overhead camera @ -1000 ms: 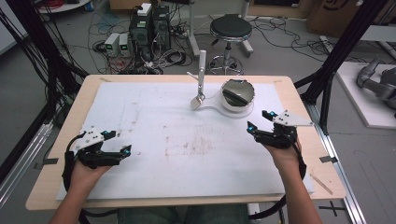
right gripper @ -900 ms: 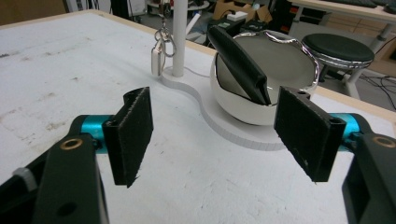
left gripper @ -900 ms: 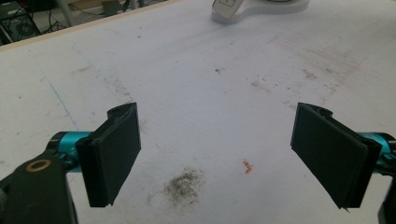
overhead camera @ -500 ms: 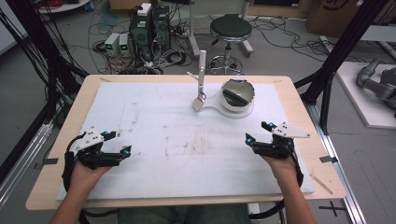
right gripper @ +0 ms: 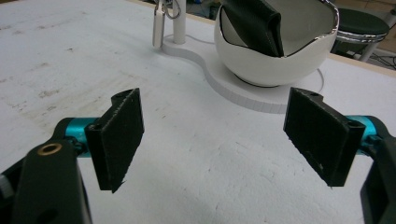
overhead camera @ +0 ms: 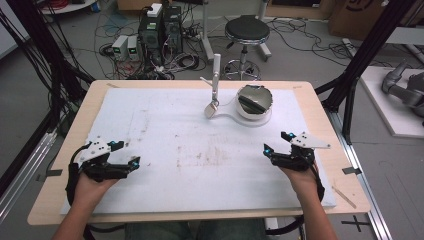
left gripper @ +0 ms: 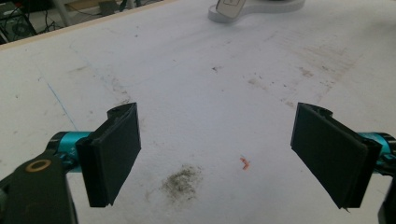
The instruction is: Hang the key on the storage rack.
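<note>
A white bowl [overhead camera: 254, 100] [right gripper: 280, 60] with a dark folded thing [right gripper: 254, 21] inside stands on a white base [overhead camera: 235, 116] at the back of the table. A thin post [overhead camera: 216, 75] rises from that base, and a small pale tag [overhead camera: 211, 109] [right gripper: 159, 30] hangs from it. My right gripper [overhead camera: 275, 142] [right gripper: 219, 140] sits low over the sheet, front right, and points at the bowl. It is open; its jaws have just been opening, with nothing between them. My left gripper [overhead camera: 129, 154] [left gripper: 219, 158] rests open at the front left over bare sheet.
A stained white foam sheet [overhead camera: 175, 130] covers the wooden table [overhead camera: 55, 165]. A tiny orange scrap [left gripper: 244, 162] and a grey smudge [left gripper: 182, 179] lie under the left gripper. Behind the table stand a stool [overhead camera: 246, 30] and computer boxes [overhead camera: 160, 30] among cables.
My right hand has sunk toward the sheet and drawn back toward the front edge, its jaws a little wider. The left hand has kept still.
</note>
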Demonstrator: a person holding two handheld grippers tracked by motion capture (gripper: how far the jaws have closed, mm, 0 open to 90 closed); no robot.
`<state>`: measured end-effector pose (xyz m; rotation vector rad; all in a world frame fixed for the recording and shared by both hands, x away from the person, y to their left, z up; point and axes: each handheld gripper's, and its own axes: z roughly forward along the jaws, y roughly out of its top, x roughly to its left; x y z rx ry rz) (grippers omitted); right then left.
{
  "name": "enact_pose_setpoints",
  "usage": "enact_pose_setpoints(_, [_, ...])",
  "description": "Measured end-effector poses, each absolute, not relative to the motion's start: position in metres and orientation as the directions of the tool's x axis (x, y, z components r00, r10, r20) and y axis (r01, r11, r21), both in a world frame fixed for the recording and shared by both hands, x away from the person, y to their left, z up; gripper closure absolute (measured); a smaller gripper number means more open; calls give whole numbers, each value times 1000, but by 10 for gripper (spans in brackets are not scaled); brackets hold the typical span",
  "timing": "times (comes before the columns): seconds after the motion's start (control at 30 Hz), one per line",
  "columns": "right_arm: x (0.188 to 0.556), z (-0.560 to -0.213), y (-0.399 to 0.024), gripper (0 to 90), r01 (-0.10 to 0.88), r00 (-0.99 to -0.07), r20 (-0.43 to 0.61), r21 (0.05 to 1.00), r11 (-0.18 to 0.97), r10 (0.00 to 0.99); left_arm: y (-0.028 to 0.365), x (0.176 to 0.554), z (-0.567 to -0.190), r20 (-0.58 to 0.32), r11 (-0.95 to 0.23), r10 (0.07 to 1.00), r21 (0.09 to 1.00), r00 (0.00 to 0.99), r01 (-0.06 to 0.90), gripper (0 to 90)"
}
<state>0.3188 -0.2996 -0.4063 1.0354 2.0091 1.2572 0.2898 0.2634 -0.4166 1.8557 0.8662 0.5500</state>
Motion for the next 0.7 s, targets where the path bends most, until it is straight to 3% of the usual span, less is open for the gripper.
enact_pose_setpoints(0.7, [320, -407, -301, 204, 328, -549, -49, 905, 269, 835, 263, 291, -417, -5, -267, 766, 907, 643, 325, 159])
